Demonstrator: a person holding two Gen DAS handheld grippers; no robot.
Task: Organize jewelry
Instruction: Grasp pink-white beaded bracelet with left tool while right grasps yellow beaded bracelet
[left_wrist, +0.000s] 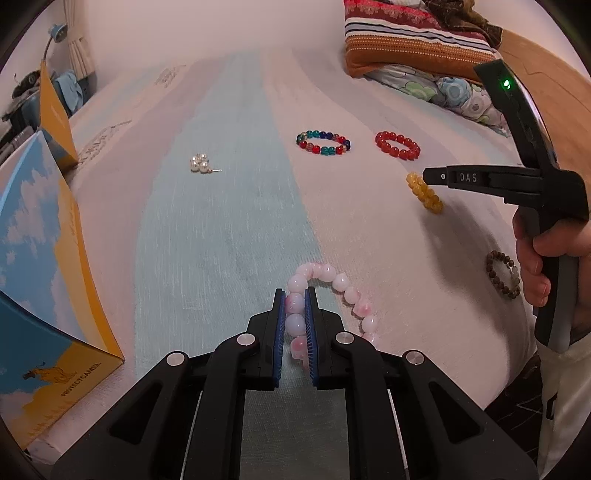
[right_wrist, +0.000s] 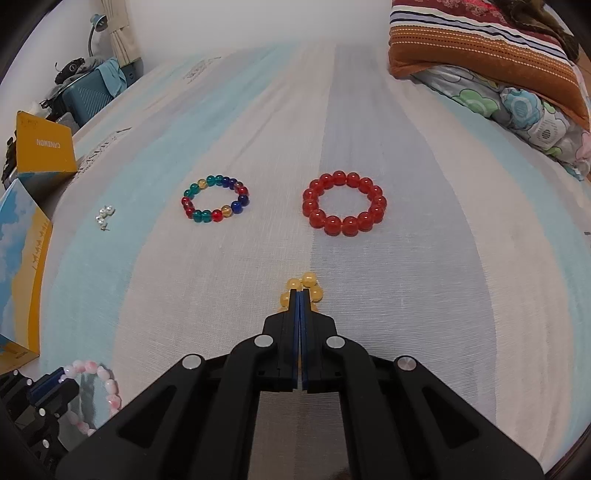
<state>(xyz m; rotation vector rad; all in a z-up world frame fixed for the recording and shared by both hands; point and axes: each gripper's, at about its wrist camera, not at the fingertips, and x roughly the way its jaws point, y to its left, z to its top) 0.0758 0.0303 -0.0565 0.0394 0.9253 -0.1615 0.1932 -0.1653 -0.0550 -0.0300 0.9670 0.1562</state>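
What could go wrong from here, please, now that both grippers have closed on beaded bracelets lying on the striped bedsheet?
1. The left gripper pinches only one side of the pale pink bead bracelet; round beads may slip out on lifting.
2. The right gripper grips the amber-yellow bead bracelet at its very tips, so it could drop.
3. The dangling pink loop might snag the soft striped bedsheet.

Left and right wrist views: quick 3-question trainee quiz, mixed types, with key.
1. True or false: the left gripper is shut on the pink-and-white bead bracelet.
2. Which bracelet is the right gripper shut on? A) red glass bead bracelet B) yellow amber-like bead bracelet C) multicoloured glass bead bracelet
3. Fill in: the small pearl cluster earring lies loose on the striped ____.

Key: 1 true; 2 B; 3 bedsheet.
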